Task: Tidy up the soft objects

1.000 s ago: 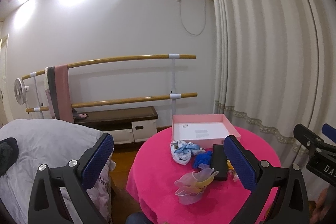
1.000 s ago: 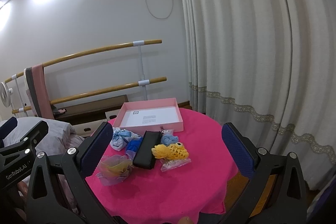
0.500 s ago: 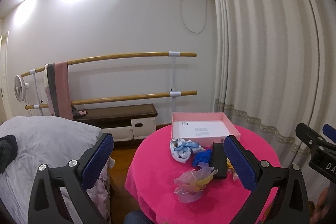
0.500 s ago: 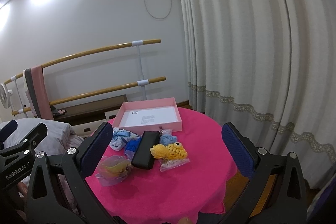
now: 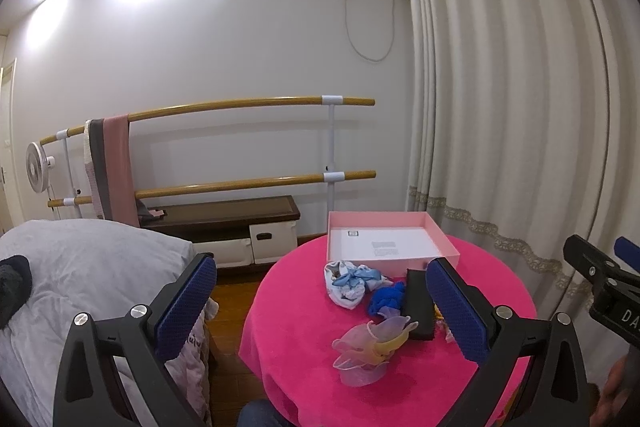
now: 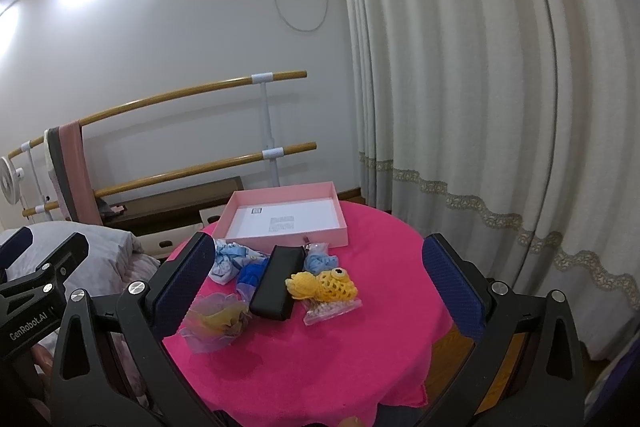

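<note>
- Two grippers are hanging above the near edge of the round table (image 6: 320, 367): you are holding your left gripper (image 5: 320, 311) with its jaws spread wide and gripping nothing, and your right gripper (image 6: 318, 291) is gaping just as wide, also carrying nothing.
- Nearest you, a sheer pink and yellow scrunchie (image 5: 370, 349) is lying on the pink tablecloth (image 5: 304, 347).
- Just beyond it, a black case (image 6: 275, 282) is lying lengthwise, touching a blue scrunchie (image 6: 249, 274) on its left.
- Right of the case, a yellow crocheted fish (image 6: 322, 285) is sitting on a clear bag (image 6: 332, 309); you are seeing small pale pieces inside that bag, too small to name.
- Slightly farther, a light blue scrunchie (image 6: 320, 261) and a white and blue cloth bundle (image 5: 348, 281) are resting just before the box.
- At the far side of the table, a shallow pink box (image 6: 340, 215) is sitting open; it is holding none of the soft things, only a printed white sheet (image 6: 286, 219) lying flat on its bottom.
- Beyond the table, a curtain (image 6: 480, 107) is hanging.
</note>
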Demonstrator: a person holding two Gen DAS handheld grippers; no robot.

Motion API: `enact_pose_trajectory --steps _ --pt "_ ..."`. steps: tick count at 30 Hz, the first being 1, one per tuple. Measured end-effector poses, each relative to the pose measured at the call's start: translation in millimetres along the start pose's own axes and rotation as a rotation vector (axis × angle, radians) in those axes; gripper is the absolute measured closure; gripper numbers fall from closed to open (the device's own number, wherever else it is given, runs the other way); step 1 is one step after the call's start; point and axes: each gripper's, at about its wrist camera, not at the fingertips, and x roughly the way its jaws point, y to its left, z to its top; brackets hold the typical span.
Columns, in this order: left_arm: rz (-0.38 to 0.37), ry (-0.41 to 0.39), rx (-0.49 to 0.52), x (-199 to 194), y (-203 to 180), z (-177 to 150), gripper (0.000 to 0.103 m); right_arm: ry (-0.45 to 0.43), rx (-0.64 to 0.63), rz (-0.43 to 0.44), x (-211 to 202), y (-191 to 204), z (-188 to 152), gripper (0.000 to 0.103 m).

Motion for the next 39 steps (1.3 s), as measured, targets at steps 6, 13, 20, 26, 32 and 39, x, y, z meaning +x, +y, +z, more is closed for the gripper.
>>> enact_pose_trajectory --steps 6,13,20,26,32,39 --pt "0.004 0.027 -0.008 14 7 -4 0.0 0.018 0.004 -0.009 9 -6 0 0.0" --pt "0.015 0.128 0.002 45 4 -11 0.0 0.085 -0.004 -0.024 37 -10 -8 0.0" --pt "-0.007 0.248 0.02 83 -3 -23 0.0 0.209 -0.011 -0.022 83 -15 -34 0.0" --pt "-0.046 0.349 0.015 121 -6 -34 0.0 0.298 -0.017 -0.023 119 -19 -54 0.0" --pt "-0.09 0.415 0.018 165 -12 -49 0.0 0.374 -0.025 -0.034 156 -22 -71 0.0" --pt "-0.105 0.488 0.03 227 -26 -71 0.0 0.454 -0.037 -0.03 195 -25 -88 0.0"
